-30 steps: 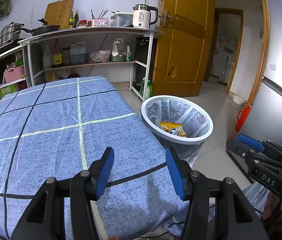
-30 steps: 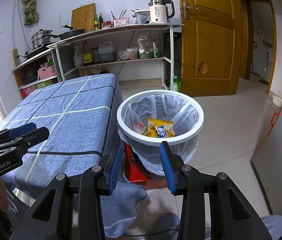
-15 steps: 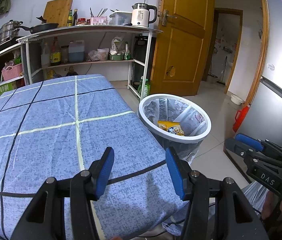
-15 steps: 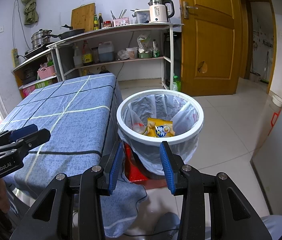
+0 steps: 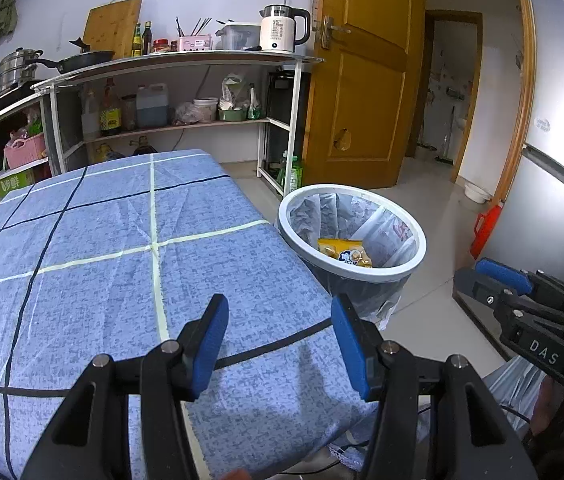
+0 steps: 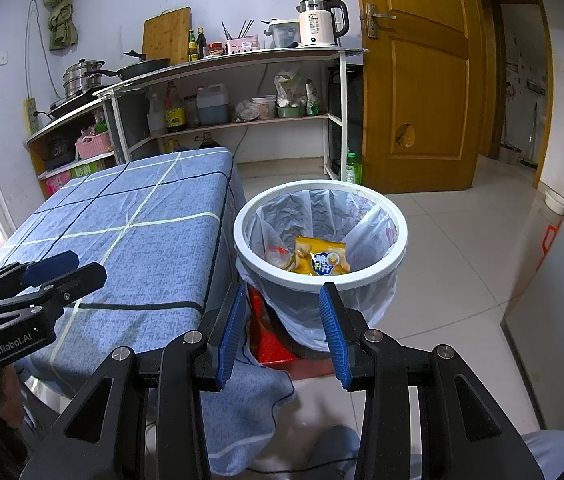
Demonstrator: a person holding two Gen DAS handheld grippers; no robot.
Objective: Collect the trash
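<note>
A white-rimmed trash bin (image 5: 418,240) (image 6: 400,236) with a clear liner stands on the floor right of the table. Inside lie a yellow snack bag (image 5: 346,254) (image 6: 322,260) and a small plastic bottle (image 6: 276,256). My left gripper (image 5: 280,336) is open and empty above the near right part of the blue checked tablecloth (image 5: 102,248). My right gripper (image 6: 282,328) is open and empty, just in front of the bin, above the floor. Each gripper shows at the edge of the other's view, the right one in the left wrist view (image 5: 498,280) and the left one in the right wrist view (image 6: 58,270).
A shelf unit (image 5: 186,60) with a kettle, pans and bottles stands against the back wall. A wooden door (image 5: 362,72) is behind the bin. A red object (image 6: 270,344) sits on the floor under the bin's near side. A fridge (image 6: 562,280) stands on the right.
The left gripper's view has shifted slightly left and lower, so the bin sits a little farther right. The right gripper has stayed still. Both stay open.
</note>
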